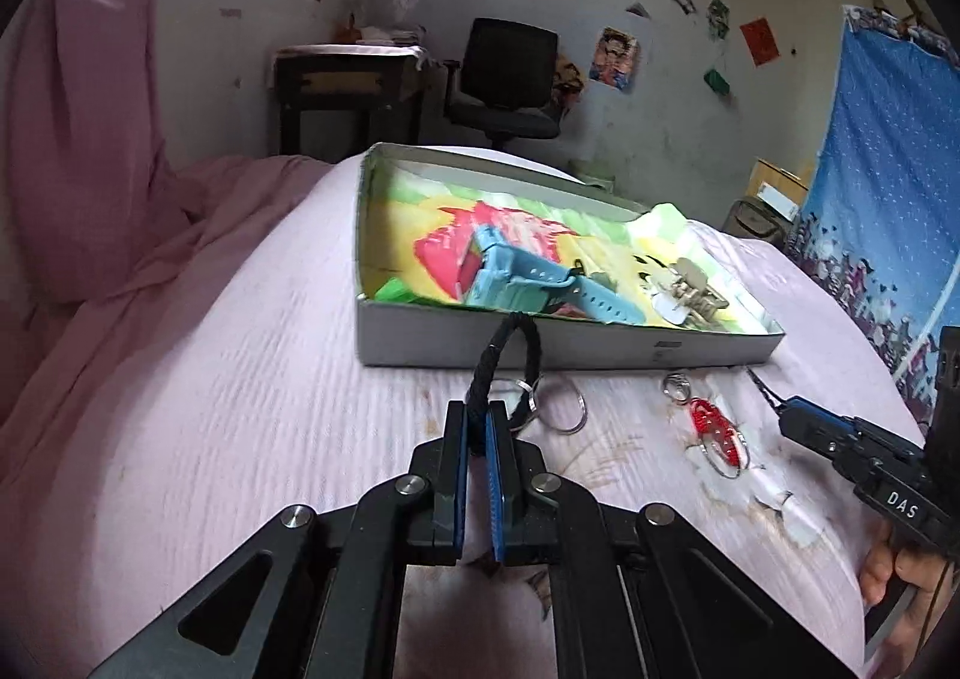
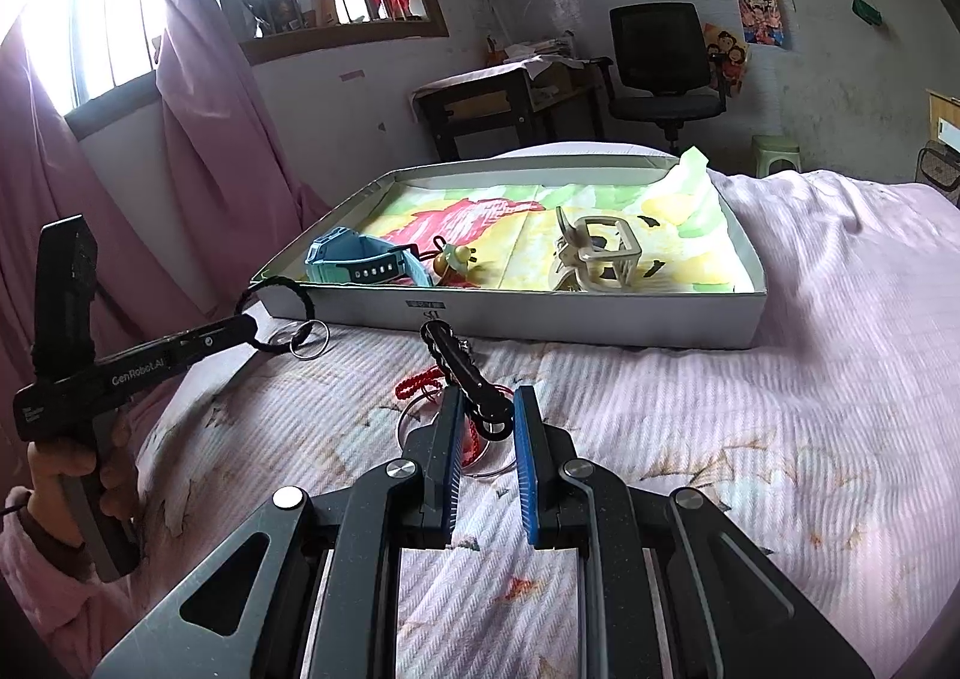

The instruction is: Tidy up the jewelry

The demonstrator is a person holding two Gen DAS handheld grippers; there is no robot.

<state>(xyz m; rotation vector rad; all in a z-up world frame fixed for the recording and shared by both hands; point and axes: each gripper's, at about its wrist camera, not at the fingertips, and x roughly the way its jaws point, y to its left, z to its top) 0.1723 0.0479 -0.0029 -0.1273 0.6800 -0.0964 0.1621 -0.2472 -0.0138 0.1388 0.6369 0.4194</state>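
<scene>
My left gripper (image 1: 478, 415) is shut on a black braided cord loop (image 1: 507, 346) with metal rings (image 1: 564, 406), held just in front of the shallow white box (image 1: 540, 346). The loop also shows in the right wrist view (image 2: 282, 289). The box (image 2: 540, 313) holds a blue watch (image 2: 360, 262), a beige hair claw (image 2: 594, 256) and a small charm (image 2: 456, 262). My right gripper (image 2: 489, 409) is open around a black clip-like piece (image 2: 465, 370) lying on the bed, over a red cord bracelet (image 2: 420, 379). The red bracelet also shows in the left wrist view (image 1: 714, 427).
The pink bedsheet (image 2: 780, 439) covers the bed. A pink curtain (image 2: 198, 139) hangs at left. A desk (image 2: 480, 103) and office chair (image 2: 660, 67) stand behind the bed.
</scene>
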